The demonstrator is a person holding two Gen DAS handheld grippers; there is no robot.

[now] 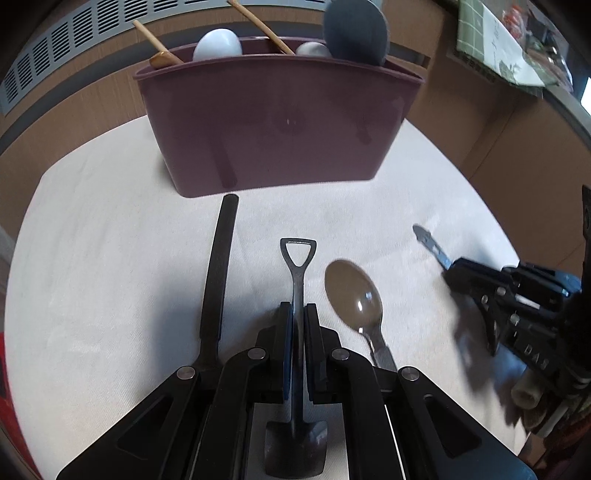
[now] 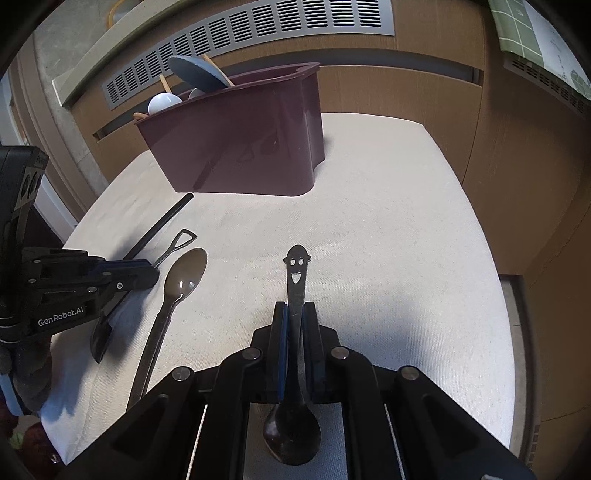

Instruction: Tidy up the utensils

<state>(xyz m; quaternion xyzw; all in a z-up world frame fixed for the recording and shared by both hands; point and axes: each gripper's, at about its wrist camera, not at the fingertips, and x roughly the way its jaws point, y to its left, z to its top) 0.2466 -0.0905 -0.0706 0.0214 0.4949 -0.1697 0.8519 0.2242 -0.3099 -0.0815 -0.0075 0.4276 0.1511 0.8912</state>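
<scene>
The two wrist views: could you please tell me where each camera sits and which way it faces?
Left wrist: sits on the left gripper, faces the maroon caddy; its fingers clamp a shovel-handled spoon; right gripper at right.
Right wrist: sits on the right gripper, faces the caddy; fingers clamp a smiley-handled spoon; left gripper at left.
Shared: caddy, loose spoon, black-handled utensil, white cloth.

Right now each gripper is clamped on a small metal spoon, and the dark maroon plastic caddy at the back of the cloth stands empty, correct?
Not quite: the dark maroon plastic caddy is not empty. The left wrist view shows wooden-handled utensils and pale spoon bowls sticking out of it. The rest holds: the left gripper clamps a shovel-shaped metal spoon, the right gripper a smiley-handled metal spoon.
</scene>
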